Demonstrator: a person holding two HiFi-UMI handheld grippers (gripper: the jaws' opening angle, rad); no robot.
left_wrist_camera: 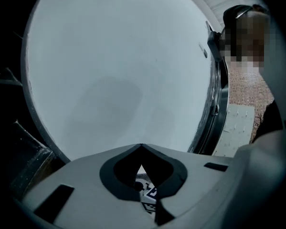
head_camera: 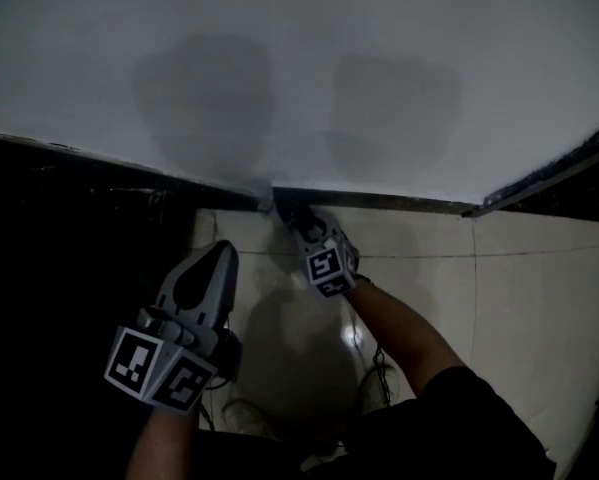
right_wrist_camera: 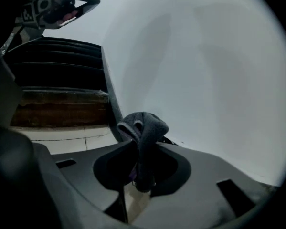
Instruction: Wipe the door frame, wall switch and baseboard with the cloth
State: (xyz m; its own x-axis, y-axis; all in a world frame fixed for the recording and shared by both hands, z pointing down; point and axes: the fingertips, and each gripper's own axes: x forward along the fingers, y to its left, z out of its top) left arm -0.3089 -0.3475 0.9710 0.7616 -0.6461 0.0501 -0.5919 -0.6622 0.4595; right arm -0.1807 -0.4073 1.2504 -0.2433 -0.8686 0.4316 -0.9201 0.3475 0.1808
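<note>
Only in right gripper view: dark, fuzzy, folded cloth (right_wrist_camera: 145, 124) pinched in right claw (right_wrist_camera: 140, 138). Head view: tip at glossy black baseboard (head_camera: 379, 201). Left claw (left_wrist_camera: 142, 147) clenched, empty.

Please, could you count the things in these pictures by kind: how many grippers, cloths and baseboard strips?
Grey two-jaw grippers: 2, the left gripper and the right gripper
Dark grey fabric cloth: 1
Dark baseboard strip: 1
Total: 4

A white wall (head_camera: 379, 48) meets pale floor tiles (head_camera: 519, 298) in dim light.
</note>
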